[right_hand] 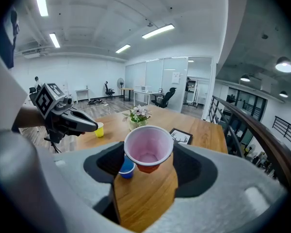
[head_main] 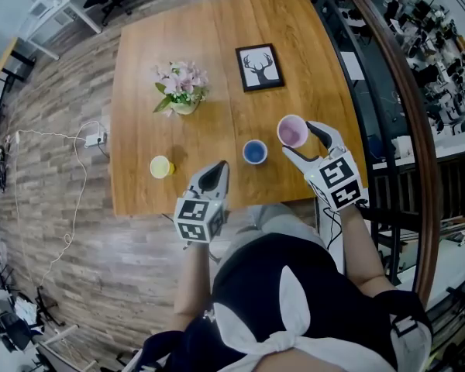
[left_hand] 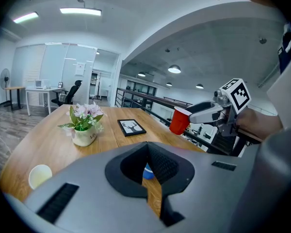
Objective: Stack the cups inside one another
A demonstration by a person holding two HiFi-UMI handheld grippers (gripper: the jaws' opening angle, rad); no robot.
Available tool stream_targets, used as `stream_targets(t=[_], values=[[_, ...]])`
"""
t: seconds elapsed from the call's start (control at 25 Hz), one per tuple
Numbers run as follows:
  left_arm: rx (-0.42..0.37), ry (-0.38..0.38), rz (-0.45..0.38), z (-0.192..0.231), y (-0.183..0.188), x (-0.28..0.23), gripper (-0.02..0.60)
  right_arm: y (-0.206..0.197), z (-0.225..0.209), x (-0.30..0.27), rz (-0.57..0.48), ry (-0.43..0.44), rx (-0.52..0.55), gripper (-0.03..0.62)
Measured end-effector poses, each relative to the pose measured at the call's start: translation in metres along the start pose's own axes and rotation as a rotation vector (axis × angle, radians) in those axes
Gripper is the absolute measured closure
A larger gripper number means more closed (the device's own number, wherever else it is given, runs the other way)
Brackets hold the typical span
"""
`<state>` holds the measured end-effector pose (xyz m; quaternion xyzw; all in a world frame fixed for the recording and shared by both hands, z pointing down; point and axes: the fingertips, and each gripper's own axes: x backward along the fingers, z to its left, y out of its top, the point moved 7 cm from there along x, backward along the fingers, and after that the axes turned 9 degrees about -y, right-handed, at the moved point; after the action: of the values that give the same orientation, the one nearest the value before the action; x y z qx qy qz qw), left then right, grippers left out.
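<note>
Holding the red cup (right_hand: 148, 152) upright, clamped in my right claw (head_main: 299, 141), off the surface (head_main: 178, 68). The blue cup (head_main: 254, 152) stands mouth-up just left of it and lower. My left claw (head_main: 215, 170) is closed on nothing.

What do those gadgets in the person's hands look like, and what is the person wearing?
Both are chunky pale grey plastic tools. The left gripper and the right gripper each end in two tapering fingers lined with black pads, and each carries a cube printed with black-and-white square markers. The person wears a dark top with white fabric knotted at the front.
</note>
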<state>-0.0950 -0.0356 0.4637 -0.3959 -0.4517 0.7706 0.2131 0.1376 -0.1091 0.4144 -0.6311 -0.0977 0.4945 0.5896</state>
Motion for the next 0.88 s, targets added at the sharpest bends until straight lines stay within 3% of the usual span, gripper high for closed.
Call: stream_targets(t=[0.36, 0.88], values=[[0.025, 0.041, -0.012, 0.009, -0.007, 0.014, 0.565, 0.014, 0.032, -0.018, -0.025, 0.095, 0.037, 0.284], [0.054, 0.074, -0.024, 0.015, -0.012, 0.027, 0.565, 0.028, 0.053, -0.029, -0.043, 0.153, 0.067, 0.284]])
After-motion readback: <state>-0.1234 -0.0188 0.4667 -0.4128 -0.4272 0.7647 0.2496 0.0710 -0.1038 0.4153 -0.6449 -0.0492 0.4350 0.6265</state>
